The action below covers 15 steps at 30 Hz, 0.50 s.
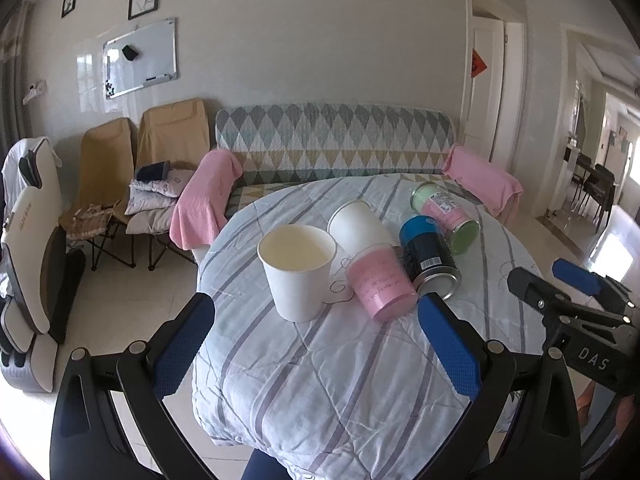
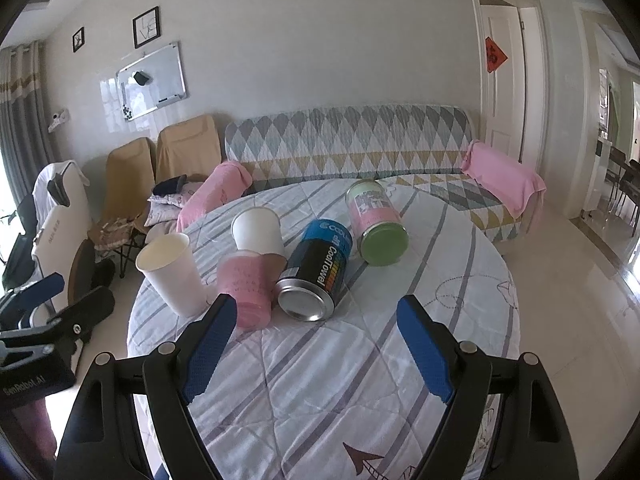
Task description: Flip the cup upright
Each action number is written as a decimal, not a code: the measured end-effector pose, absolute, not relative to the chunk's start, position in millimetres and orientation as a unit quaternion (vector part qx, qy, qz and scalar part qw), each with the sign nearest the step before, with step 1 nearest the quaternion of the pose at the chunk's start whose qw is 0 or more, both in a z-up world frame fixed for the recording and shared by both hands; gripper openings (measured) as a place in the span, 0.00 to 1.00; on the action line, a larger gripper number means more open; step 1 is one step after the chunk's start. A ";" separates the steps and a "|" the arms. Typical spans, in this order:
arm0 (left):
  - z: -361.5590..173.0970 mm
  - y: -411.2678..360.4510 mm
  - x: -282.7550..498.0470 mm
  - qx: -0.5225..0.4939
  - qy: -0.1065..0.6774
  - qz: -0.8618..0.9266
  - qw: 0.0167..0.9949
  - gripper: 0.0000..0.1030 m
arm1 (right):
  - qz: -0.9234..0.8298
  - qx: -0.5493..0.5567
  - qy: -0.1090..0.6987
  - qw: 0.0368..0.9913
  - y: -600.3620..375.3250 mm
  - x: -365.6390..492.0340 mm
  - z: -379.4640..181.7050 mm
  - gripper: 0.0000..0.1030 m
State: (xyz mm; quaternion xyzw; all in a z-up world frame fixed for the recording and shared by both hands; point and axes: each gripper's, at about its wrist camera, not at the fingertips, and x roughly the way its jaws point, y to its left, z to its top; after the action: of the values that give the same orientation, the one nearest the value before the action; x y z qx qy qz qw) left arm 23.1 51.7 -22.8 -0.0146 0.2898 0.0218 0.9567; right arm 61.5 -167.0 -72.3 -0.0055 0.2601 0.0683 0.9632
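A white paper cup (image 1: pixel 299 270) (image 2: pixel 170 274) stands upright on the round table. A second white cup (image 1: pixel 358 224) (image 2: pixel 258 232) lies on its side behind it. A pink cup (image 1: pixel 380 282) (image 2: pixel 246 288) lies on its side against it. My left gripper (image 1: pixel 316 340) is open and empty, a little short of the upright cup. My right gripper (image 2: pixel 316 344) is open and empty, just short of the pink cup and a black and blue can (image 2: pixel 318 274). Each gripper shows at the edge of the other view: the right (image 1: pixel 560 284), the left (image 2: pixel 60 300).
The black and blue can (image 1: pixel 430 260) and a pink and green can (image 1: pixel 446 216) (image 2: pixel 376 220) lie on their sides on the striped tablecloth (image 1: pixel 340 380) (image 2: pixel 320 380). A patterned sofa (image 1: pixel 332 140), folding chairs (image 1: pixel 116 184) and a massage chair (image 1: pixel 28 240) stand behind the table.
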 end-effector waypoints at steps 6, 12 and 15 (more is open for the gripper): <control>-27.0 47.7 27.9 -0.012 0.297 0.021 0.955 1.00 | 0.069 -0.005 0.256 0.964 -166.6 62.1 -70.6 0.81; -28.1 44.3 27.5 -0.007 0.294 0.025 0.955 1.00 | 0.072 -0.005 0.255 0.964 -167.1 61.5 -70.4 0.81; -27.8 42.3 25.0 -0.002 0.286 0.030 0.958 1.00 | 0.074 -0.005 0.254 0.964 -166.4 60.5 -70.0 0.81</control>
State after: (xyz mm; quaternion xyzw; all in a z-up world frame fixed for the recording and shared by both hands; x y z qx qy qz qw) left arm 25.0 42.3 -27.8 -0.0018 0.2861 0.0301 0.9577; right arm 60.5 -166.4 -70.0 -0.0047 0.2541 0.0738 0.9643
